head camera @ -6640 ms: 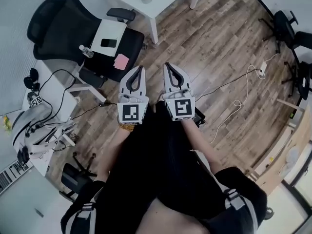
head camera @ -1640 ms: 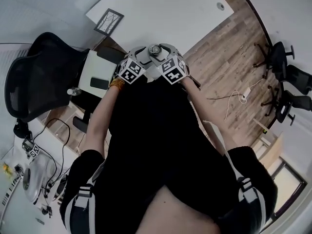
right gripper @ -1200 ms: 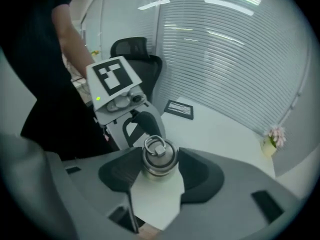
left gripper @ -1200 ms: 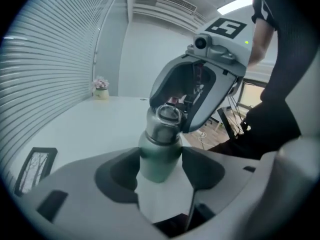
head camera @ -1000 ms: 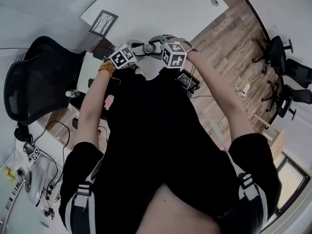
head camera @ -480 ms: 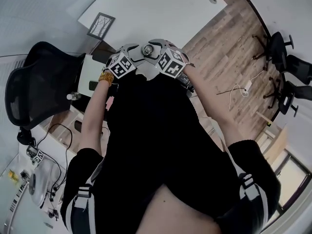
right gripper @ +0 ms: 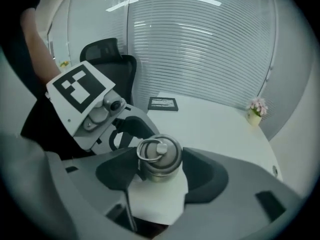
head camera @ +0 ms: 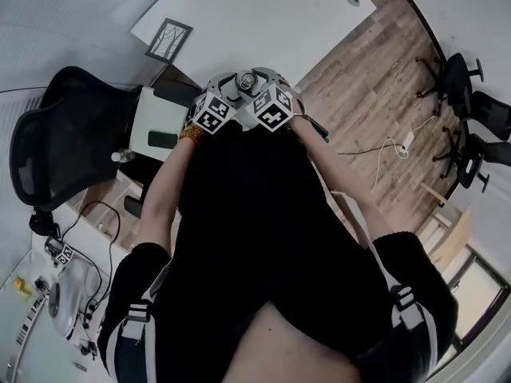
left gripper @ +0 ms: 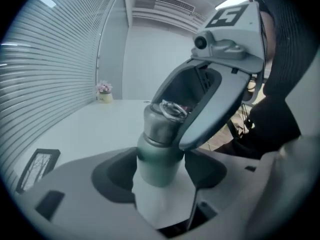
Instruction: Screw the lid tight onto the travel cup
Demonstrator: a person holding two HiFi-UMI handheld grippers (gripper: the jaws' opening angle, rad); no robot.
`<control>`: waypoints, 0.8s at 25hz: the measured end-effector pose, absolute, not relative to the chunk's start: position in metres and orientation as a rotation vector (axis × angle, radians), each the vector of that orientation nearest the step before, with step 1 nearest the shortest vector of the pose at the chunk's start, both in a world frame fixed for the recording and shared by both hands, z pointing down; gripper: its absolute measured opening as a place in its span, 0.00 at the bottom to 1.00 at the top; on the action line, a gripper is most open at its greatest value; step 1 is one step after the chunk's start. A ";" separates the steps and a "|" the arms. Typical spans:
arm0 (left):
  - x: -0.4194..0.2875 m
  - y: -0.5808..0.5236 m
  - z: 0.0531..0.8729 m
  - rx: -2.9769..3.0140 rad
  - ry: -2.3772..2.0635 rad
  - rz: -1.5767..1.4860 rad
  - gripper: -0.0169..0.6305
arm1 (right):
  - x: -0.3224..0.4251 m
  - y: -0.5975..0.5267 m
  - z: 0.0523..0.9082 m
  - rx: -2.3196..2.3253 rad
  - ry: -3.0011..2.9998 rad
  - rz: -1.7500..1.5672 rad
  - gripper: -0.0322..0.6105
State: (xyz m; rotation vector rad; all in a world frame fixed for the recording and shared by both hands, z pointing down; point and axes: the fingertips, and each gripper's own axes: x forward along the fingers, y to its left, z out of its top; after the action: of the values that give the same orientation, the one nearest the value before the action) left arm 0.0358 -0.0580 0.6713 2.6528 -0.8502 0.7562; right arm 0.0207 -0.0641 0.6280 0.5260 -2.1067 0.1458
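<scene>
Head view looks steeply down on a person (head camera: 255, 238) in black whose two arms meet at the near edge of a white table (head camera: 263, 14). The lid (head camera: 248, 79) shows there as a small metal disc. A picture frame (head camera: 169, 37) lies near the table's left corner. An office chair (head camera: 64, 134) stands to the person's left, and wood floor (head camera: 375, 78) runs off to the right.

Left gripper view shows the left gripper (left gripper: 161, 160) closed round the grey-green body of the cup (left gripper: 156, 159). The cup stands upright between the jaws with a dark pad (left gripper: 112, 176) against each side. Those jaws have just been closing in a little on it, and the white table shows beneath the cup. The right gripper (left gripper: 169, 123) comes in from the upper right, with one jaw lying across the lid.

Right gripper view looks down on the lid, which sits on the cup's neck with its wire ring (right gripper: 149, 149) lying on top. The lid fills the gap between this gripper's jaws, which have just been opening wider. Both pads seem to touch its rim, though the wide-angle bend makes a thin gap hard to rule out. A small flower pot (right gripper: 257, 111) stands at the table's far end.
</scene>
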 end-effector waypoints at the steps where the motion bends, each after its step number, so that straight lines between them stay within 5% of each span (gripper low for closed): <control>1: 0.036 -0.058 0.672 2.660 -0.829 0.764 0.50 | 0.021 -0.064 0.628 0.490 -2.113 0.130 0.48; 12: 0.042 -0.062 0.678 2.783 -0.122 1.052 0.52 | 0.018 -0.055 0.630 -0.106 -2.117 -0.103 0.48; 20: 0.025 -0.051 0.683 2.716 -0.544 0.908 0.57 | 0.005 -0.062 0.609 0.362 -2.333 0.277 0.56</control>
State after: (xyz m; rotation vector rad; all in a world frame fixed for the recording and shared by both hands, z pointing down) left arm 0.0246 -0.0514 0.6831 2.7159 -0.5442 0.9084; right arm 0.0053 -0.0615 0.6093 0.3622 -2.3326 0.2770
